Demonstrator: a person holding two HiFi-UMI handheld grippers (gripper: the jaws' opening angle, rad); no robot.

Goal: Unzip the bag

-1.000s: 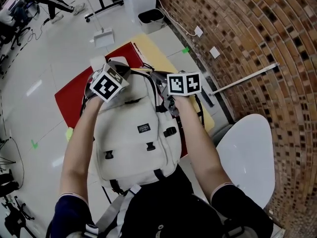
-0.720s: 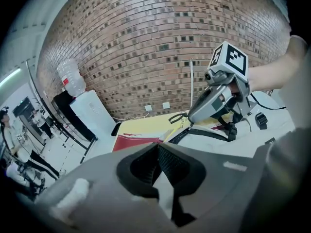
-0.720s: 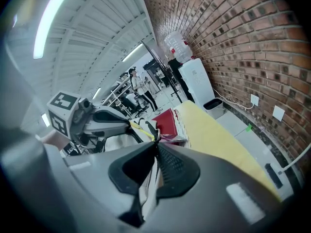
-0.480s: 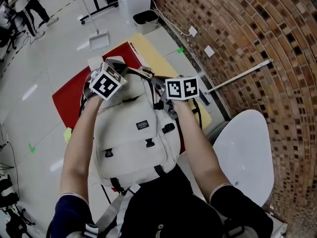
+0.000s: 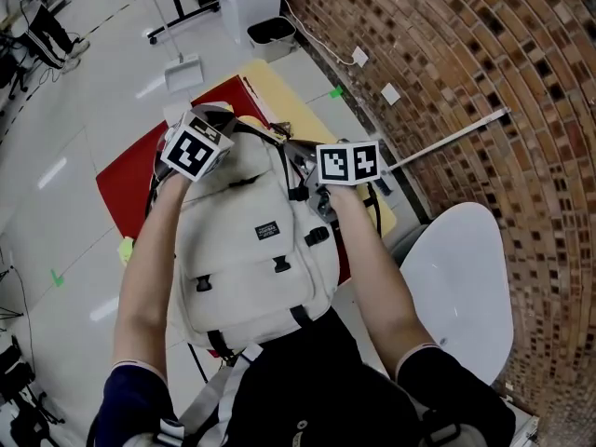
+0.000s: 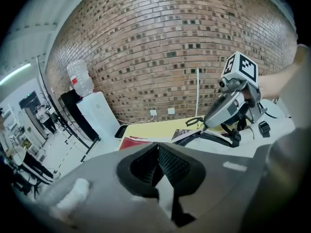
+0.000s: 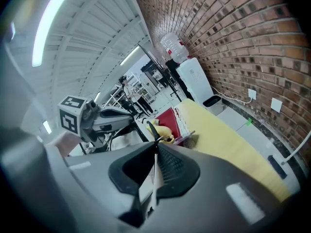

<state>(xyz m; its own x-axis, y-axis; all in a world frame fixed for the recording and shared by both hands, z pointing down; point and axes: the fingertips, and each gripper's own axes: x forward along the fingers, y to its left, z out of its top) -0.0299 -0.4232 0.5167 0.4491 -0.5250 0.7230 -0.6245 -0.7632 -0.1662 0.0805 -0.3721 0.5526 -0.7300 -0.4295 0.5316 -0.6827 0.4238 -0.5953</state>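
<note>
A cream backpack with black buckles lies on the table in front of me, its top pointing away. My left gripper is at the bag's top left corner. In the left gripper view the left gripper is shut, with a strip of pale bag fabric pinched between the pads. My right gripper is at the top right, by the black zipper line. Seen in its own view, the right gripper is shut on a thin zipper pull whose black tip sticks out past the jaws.
The bag rests on a red mat over a yellow tabletop. A white chair stands at my right by the brick wall. A yellow toy lies beyond the bag. A bin and dustpan are on the floor.
Both grippers keep their hold at the bag's top. The left cube has edged slightly up and left; the bag has barely shifted.
</note>
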